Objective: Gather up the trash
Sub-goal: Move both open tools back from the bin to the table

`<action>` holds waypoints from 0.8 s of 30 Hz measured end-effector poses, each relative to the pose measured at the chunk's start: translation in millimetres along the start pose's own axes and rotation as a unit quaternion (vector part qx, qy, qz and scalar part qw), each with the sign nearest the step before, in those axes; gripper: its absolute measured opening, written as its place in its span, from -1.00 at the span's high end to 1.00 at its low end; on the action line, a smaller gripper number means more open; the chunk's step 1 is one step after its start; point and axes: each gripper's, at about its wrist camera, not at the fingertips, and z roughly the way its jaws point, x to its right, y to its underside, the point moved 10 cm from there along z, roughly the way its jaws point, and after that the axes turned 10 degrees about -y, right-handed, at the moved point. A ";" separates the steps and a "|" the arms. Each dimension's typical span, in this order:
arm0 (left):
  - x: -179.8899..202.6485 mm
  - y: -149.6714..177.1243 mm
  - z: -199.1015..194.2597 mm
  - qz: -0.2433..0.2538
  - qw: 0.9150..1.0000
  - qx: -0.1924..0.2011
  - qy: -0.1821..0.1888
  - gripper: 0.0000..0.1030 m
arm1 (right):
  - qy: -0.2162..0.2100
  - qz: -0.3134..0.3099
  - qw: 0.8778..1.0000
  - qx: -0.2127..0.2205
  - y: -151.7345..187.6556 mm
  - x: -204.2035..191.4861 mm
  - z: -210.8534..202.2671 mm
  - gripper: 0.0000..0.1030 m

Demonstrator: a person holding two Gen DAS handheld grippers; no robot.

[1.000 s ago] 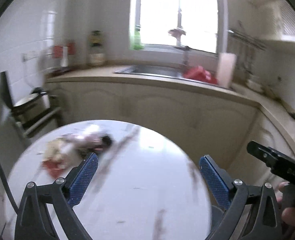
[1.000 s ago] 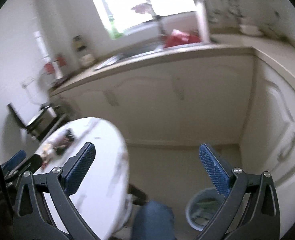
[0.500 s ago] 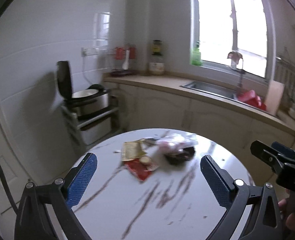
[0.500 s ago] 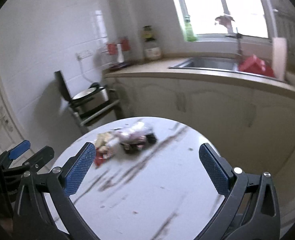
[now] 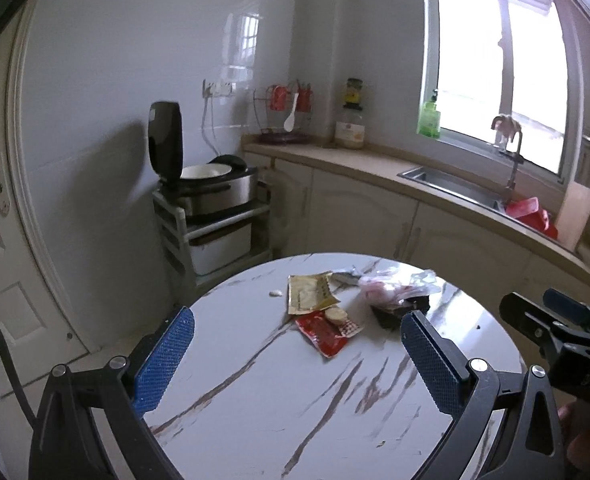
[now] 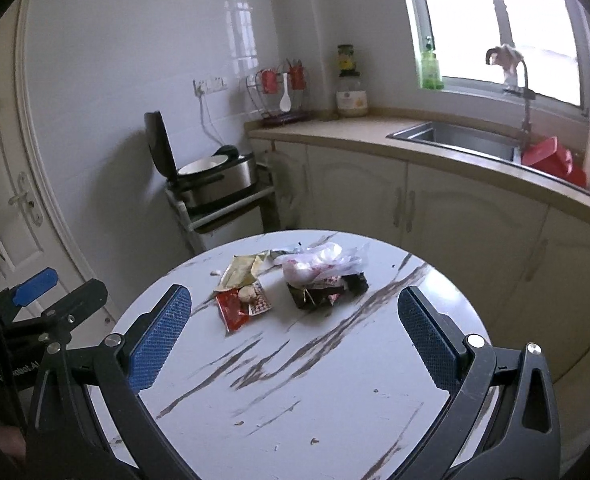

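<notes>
A round white marbled table (image 5: pixel 279 392) fills the near part of both views, its far edge curving just short of the cream cabinets (image 6: pixel 447 208) under the sink (image 6: pixel 459 138). The trash sits in a loose cluster on the far half of the table: a gold wrapper (image 5: pixel 309 288), a red packet (image 5: pixel 323 334) touching its near edge with a small pale lump on top, and to the right a crumpled clear plastic bag (image 6: pixel 321 264) lying over a dark tray (image 6: pixel 327 292). A tiny white scrap (image 5: pixel 275 293) lies just left of the gold wrapper.

The left gripper (image 5: pixel 295 360) hovers over the near left of the table, jaws spread wide and holding nothing. The right gripper (image 6: pixel 295 340) hangs over the near right side, equally wide and empty. The near half of the table between the grippers and the trash is bare except for small crumbs (image 6: pixel 315 439). A rice cooker (image 5: pixel 211 190) on a cart stands beyond the table's far left edge.
</notes>
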 end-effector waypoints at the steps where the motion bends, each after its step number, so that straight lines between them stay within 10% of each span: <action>1: -0.9 -3.7 10.3 -0.002 1.000 -0.005 -0.001 -0.98 | 0.000 0.001 1.000 -0.002 1.2 0.9 2.1 -1.00; 24: 38.3 -0.8 231.5 0.019 0.985 -0.169 0.019 -0.98 | 0.000 0.080 0.982 -0.169 72.0 98.7 152.8 -1.00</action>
